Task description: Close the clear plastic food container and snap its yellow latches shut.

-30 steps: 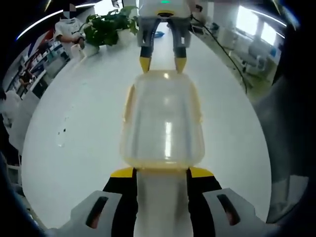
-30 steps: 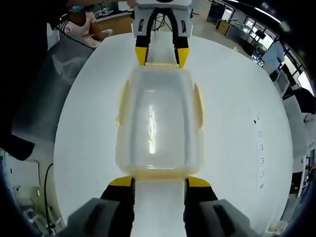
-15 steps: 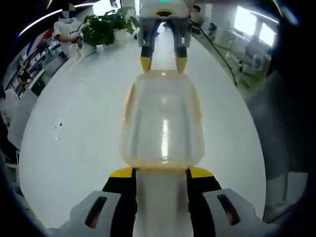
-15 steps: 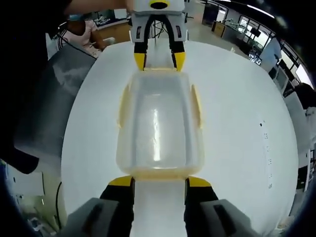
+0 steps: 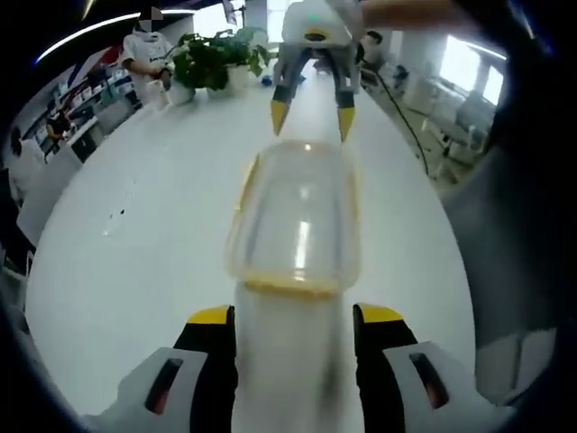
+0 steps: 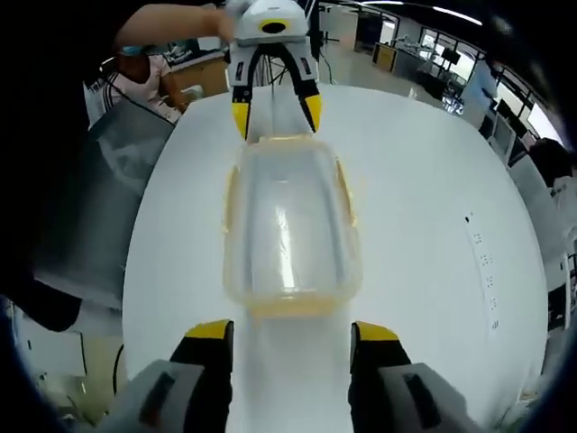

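The clear plastic food container lies lengthwise on the white table with its lid on. Yellow latches show at its near end and along its sides. My left gripper stands open just short of that near end, touching nothing. At the far end my right gripper is open too, its yellow tips spread just off the rim. In the right gripper view the container lies between my open right gripper and the open left gripper, held by a hand.
A potted plant and a person are at the table's far left edge. Another person sits beyond the table, beside a grey chair back. Small black marks dot the tabletop.
Both grippers have backed away from the container's ends and their jaws stand wider. The container looks smaller and farther off in both views.
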The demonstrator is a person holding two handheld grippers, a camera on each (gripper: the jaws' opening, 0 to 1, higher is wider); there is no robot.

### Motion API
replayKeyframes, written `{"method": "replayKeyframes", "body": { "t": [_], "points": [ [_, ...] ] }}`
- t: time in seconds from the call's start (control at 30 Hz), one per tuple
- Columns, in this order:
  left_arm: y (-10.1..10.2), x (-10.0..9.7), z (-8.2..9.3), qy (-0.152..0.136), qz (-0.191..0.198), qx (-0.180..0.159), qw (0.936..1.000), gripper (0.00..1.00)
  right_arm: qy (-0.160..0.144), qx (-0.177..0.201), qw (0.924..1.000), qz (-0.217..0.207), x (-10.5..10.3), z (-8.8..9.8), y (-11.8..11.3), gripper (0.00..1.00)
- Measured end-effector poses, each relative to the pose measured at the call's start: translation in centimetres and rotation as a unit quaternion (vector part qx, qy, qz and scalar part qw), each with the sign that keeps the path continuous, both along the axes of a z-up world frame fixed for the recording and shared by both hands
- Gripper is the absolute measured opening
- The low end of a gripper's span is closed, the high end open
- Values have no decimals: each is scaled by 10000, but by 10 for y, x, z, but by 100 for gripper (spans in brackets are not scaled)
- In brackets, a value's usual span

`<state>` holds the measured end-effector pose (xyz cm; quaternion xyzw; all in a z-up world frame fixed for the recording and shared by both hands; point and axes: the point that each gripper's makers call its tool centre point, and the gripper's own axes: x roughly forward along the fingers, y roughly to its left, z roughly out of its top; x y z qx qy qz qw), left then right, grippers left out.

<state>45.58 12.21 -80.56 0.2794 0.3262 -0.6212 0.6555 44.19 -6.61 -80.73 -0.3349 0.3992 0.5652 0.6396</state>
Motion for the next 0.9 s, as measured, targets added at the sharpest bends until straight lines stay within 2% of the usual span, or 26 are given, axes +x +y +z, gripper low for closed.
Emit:
{"method": "replayKeyframes", "body": {
  "t": [0.13, 0.17, 0.2, 0.33, 0.47, 0.6, 0.9],
  "points": [
    [-2, 6, 11, -4, 171, -236, 9996, 46, -32, 675, 9971, -339, 8, 19, 9, 41],
    [-4, 7, 14, -8, 218, -340, 9992, 46, -47, 988, 9945, -333, 10, 26, 13, 39],
    [-6, 10, 17, -8, 336, -491, 9982, 45, -96, 1030, 9940, -362, 12, 26, 12, 36],
    [-3, 17, 14, -10, 460, -520, 9976, 42, -185, 937, 9948, -360, 13, 22, 9, 32],
    [-9, 14, 21, -8, 478, -639, 9968, 42, -195, 954, 9947, -320, 11, 21, 12, 31],
    [-22, 11, 28, -13, 474, -814, 9956, 42, -222, 1003, 9944, -231, 10, 23, 24, 31],
    [-56, 2, 24, 119, 316, -961, 9948, 42, -203, 1049, 9943, 51, 8, 22, 60, 31]
  ]
}}
